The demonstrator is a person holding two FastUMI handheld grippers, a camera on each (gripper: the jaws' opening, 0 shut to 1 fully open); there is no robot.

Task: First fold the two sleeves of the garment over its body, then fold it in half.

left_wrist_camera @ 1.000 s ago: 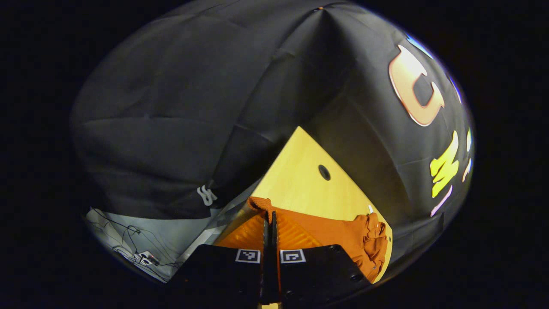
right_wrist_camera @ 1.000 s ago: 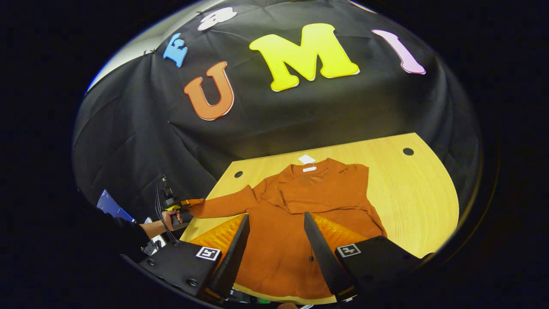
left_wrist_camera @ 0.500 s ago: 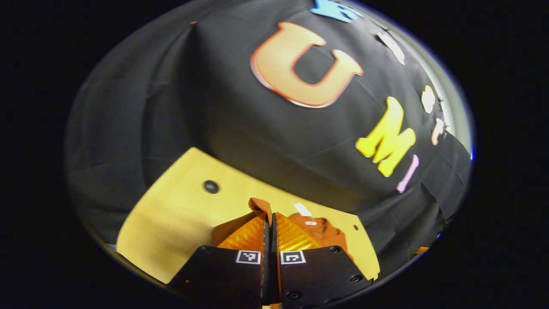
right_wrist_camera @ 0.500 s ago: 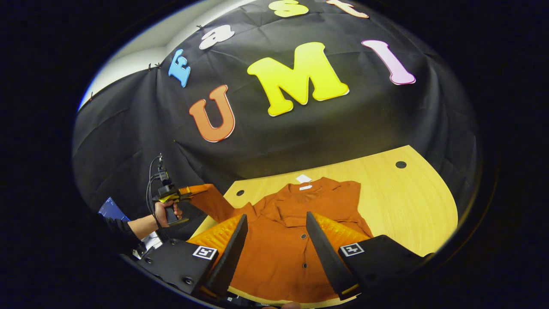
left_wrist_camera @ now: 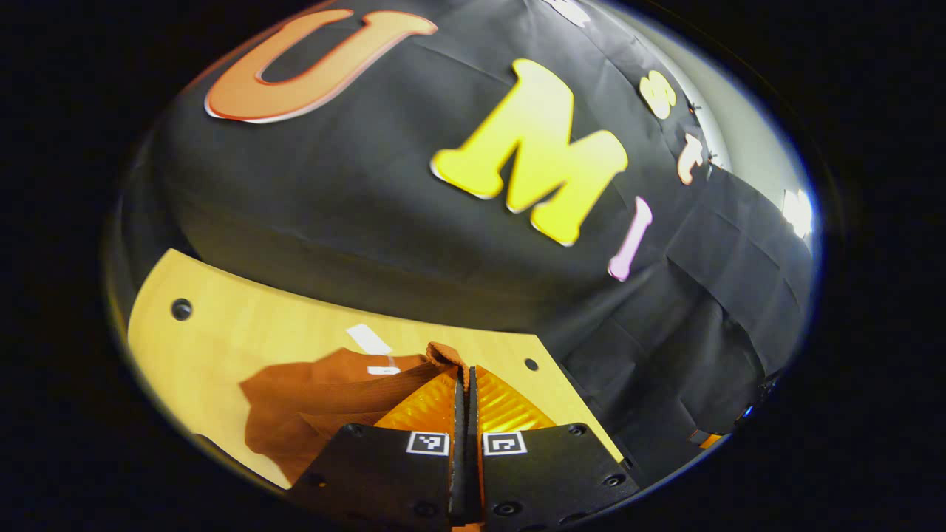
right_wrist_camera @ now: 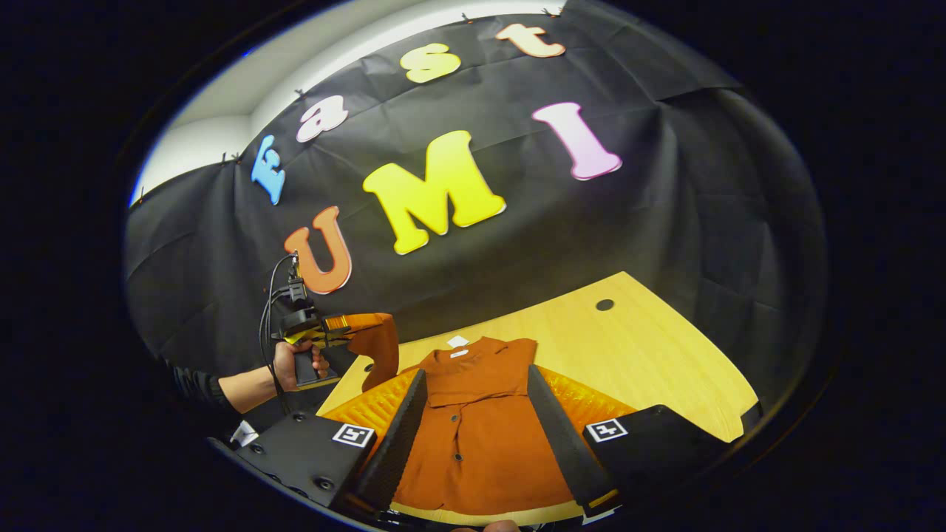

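An orange button-front garment (right_wrist_camera: 477, 421) lies on the yellow wooden table (right_wrist_camera: 650, 362), collar toward the booth wall, a white tag (right_wrist_camera: 458, 341) at its neck. The left gripper (left_wrist_camera: 465, 369) is shut on the cuff of the garment's sleeve (left_wrist_camera: 443, 355). In the right gripper view that left gripper (right_wrist_camera: 344, 325) holds the sleeve (right_wrist_camera: 377, 351) lifted off the table's left side, a hand (right_wrist_camera: 292, 362) gripping its handle. The right gripper (right_wrist_camera: 477, 377) hovers open above the garment's body, nothing between its fingers. The garment's collar area (left_wrist_camera: 325, 384) shows in the left gripper view too.
The table has round cable holes (right_wrist_camera: 604, 304) (left_wrist_camera: 180, 309) near its far corners. Bare tabletop lies to the right of the garment. The black booth cloth stands close behind the table. A cable (right_wrist_camera: 270, 295) trails from the left gripper.
The left gripper has lifted the sleeve cuff off the table and swung it toward the garment's body. The right gripper has risen and tilted, still open.
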